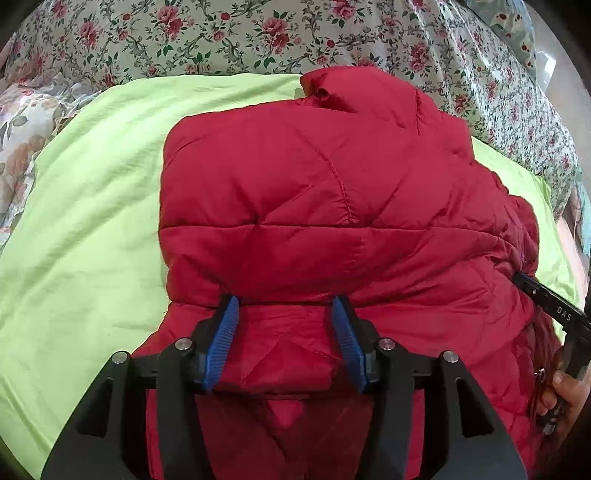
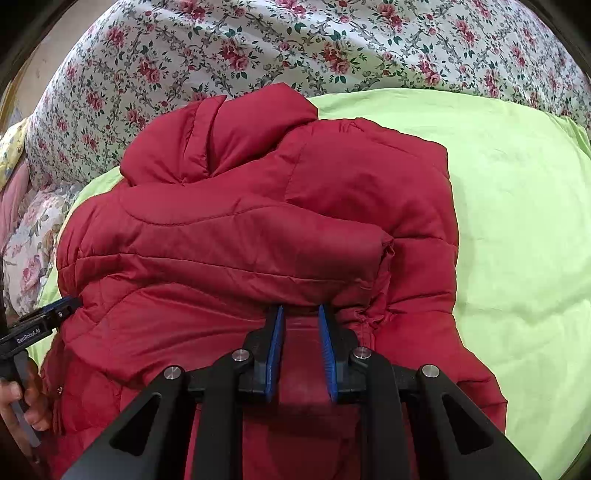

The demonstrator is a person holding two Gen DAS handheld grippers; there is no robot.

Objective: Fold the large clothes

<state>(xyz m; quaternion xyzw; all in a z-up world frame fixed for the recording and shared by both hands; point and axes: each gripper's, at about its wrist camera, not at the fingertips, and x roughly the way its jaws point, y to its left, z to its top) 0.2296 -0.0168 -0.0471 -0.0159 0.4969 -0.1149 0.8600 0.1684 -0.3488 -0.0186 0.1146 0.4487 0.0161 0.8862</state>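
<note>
One red quilted puffer jacket [image 1: 332, 206] lies bunched on a lime-green sheet [image 1: 85, 206], which covers a bed dressed in a rose-print bedspread [image 1: 221, 33]. The jacket's near hem runs out of frame at the bottom, and folds hide its sleeves and front. Two claws work its near edge. The left claw [image 1: 284, 306] stands about half spread, a fold of the jacket between its blue pads [image 1: 223, 339]; whether they press it is hard to tell. The right claw [image 2: 301, 314], beside it on the jacket, is nearly pressed together, pinching a narrow ridge of red fabric. The person's left hand [image 2: 22, 402] shows only partly at the jacket's edge, blurred.
</note>
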